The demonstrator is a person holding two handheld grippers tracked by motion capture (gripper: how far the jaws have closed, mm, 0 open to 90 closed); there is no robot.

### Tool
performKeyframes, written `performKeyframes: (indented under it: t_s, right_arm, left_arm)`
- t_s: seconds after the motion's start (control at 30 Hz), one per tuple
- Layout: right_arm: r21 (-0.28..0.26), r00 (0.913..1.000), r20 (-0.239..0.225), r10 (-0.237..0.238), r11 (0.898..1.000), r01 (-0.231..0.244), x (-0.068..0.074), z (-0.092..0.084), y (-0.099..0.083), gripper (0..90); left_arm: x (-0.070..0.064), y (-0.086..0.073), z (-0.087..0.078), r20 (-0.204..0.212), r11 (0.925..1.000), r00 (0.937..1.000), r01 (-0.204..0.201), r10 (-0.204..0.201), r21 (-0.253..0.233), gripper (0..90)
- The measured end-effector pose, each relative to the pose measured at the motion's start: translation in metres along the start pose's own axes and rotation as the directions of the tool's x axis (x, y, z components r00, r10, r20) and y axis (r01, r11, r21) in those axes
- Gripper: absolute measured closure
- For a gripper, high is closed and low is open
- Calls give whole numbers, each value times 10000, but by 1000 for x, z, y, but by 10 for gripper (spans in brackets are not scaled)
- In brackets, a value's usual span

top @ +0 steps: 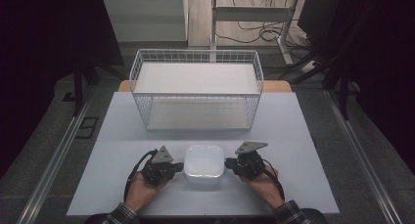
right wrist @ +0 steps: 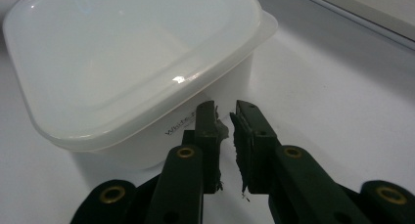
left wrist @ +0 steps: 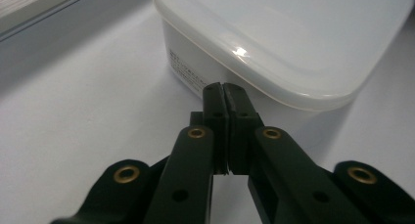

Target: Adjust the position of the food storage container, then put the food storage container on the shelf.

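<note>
While the person is bracing one lidded white plastic container (top: 204, 165) from both sides near the near edge of the tabletop (top: 117, 136), the work appears to be at an early stage: the container is sitting flat, lid on, not yet lifted.

Item: left gripper (top: 179, 166), one; its jaws are pressing flat together with nothing between them, tips touching the container's left wall just under the lid rim, as the left gripper view (left wrist: 224, 89) shows.

Item: right gripper (top: 228, 163), one; its jaws are standing slightly apart with a narrow gap, clamping nothing, tips meeting the container's right wall below the rim in the right gripper view (right wrist: 226, 109).

Item: white wire basket (top: 195, 89), one; it is standing toward the far edge of the tabletop, well apart from the container, nothing inside.

Remaining, as judged: squeezing the container between both grippers, raising it, and probably carrying it to the basket.
</note>
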State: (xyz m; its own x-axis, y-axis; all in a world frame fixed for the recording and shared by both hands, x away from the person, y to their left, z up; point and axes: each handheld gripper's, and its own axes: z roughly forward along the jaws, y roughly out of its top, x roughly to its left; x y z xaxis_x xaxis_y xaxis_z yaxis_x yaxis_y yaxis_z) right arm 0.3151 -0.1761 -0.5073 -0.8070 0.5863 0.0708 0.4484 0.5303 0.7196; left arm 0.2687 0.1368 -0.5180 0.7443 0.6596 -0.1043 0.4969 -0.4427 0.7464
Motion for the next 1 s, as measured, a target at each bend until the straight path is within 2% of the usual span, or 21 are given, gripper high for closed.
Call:
performKeyframes:
  t_s: [0.03,0.1,0.17,0.27,0.3,0.37,0.43,0.53,0.57,0.6,0.67,0.83,0.87,0.9,0.97,1.0]
  right_arm:
    - [-4,10000,30,-12,10000,12,0,-1,0,781]
    - [-121,10000,66,-23,9999,24,1,-2,1,788]
    - [-217,10000,41,7,9998,-6,1,-3,1,803]
    - [-247,9999,151,-24,9997,27,2,-3,1,814]
    - [-271,9998,181,3,9996,2,1,-3,1,816]
    - [-293,9999,123,78,9995,-74,-1,-3,1,814]
    - [-234,9999,148,40,9997,-36,0,-3,1,803]
    - [-185,9995,287,-106,9998,111,1,-4,0,759]
    - [-185,9995,287,-106,9998,111,1,-4,0,759]
    - [-151,9987,481,-178,9997,186,0,-6,-1,695]
    - [-164,9984,537,-175,9997,184,-3,-8,-2,625]
    - [-270,9980,630,-35,9996,52,-10,-11,-6,434]
    - [-270,9980,630,-35,9996,52,-10,-11,-6,434]
    - [-396,9974,712,-60,9992,88,-12,-13,-6,345]
    - [-459,9969,785,-42,9989,78,-14,-14,-7,299]
    - [-502,9970,766,73,9987,-35,-15,-15,-7,272]
  left_arm:
    - [0,-1,-1,-58,10000,10000,-7,6,-31,869]
    - [-1,-2,-2,128,9999,9999,77,-76,-134,864]
    - [-3,0,-2,21,9999,10000,-72,73,-85,875]
    - [-5,0,-2,106,9999,9999,-62,63,-132,879]
    - [-6,-1,-2,285,9999,9996,-12,17,-158,879]
    - [-7,-1,-2,232,9999,9997,-54,57,-120,873]
    - [-6,1,-4,-81,10000,10000,-36,35,-26,850]
    - [-1,-2,-6,-612,9999,9980,150,-147,46,736]
    - [-1,-2,-6,-612,9999,9980,150,-147,46,671]
    - [3,-5,-8,-806,9990,9958,432,-436,-62,597]
    - [7,-6,-10,-888,9977,9938,663,-672,-125,489]
    - [12,-7,-9,-670,9962,9944,797,-820,-365,249]
    - [12,-7,-9,-670,9962,9944,797,-820,-365,213]
    - [12,-7,-9,-511,9958,9956,761,-787,-516,184]
    - [12,-6,-9,-515,9956,9956,756,-785,-554,151]
    - [13,-6,-11,-344,9954,9960,808,-827,-523,140]
